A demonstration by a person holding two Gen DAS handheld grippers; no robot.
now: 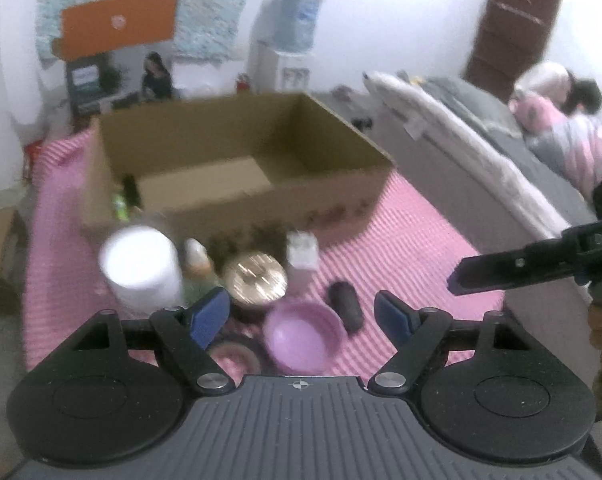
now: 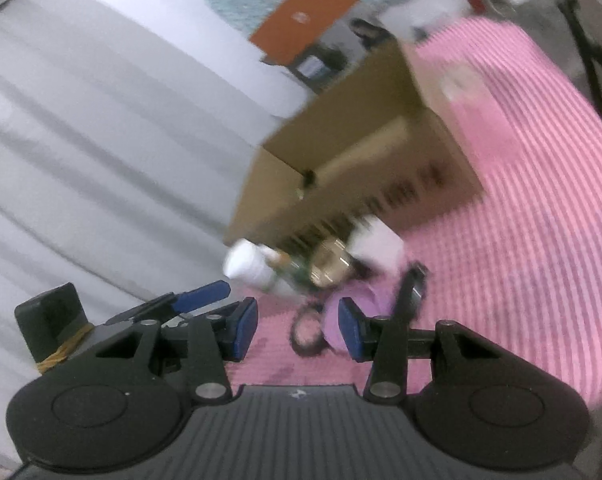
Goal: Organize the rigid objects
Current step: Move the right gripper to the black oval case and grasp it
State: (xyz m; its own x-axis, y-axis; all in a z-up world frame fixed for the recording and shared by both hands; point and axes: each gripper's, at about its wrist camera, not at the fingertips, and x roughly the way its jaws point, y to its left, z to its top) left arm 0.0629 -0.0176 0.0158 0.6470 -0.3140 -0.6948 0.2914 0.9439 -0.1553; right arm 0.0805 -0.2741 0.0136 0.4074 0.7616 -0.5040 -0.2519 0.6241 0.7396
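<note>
The left tool [image 1: 301, 314] sits at the bottom centre of its view with its blue pads spread wide and nothing between them. Just past the pads, low in the frame, lies a pink bowl [image 1: 305, 338], with a dark cylinder [image 1: 345, 306] lying beside it to the right and a dark ring [image 1: 235, 354] partly hidden behind the left finger. Above these, in the middle of the frame, stand a gold lid [image 1: 255, 276], a white jar [image 1: 141, 270] at left, a small bottle [image 1: 199, 264] between them and a white box [image 1: 301, 254] to the right. All rest on a pink striped mat [image 1: 421, 248]. Behind them, filling the centre, is an open carton [image 1: 241, 160], with a greenish bottle [image 1: 121, 204] in its left corner. The right tool [image 1: 455, 278] reaches in from the right edge.

In the right wrist view, blurred, the right tool [image 2: 297, 328] stands partly spread, holding nothing. Beyond its pads, mid-frame, are the bowl [image 2: 351, 300], lid [image 2: 329, 266] and jar [image 2: 247, 264], with the carton [image 2: 361, 168] above them and the mat [image 2: 541, 200] to the right. The left tool [image 2: 205, 292] shows at lower left.
</note>
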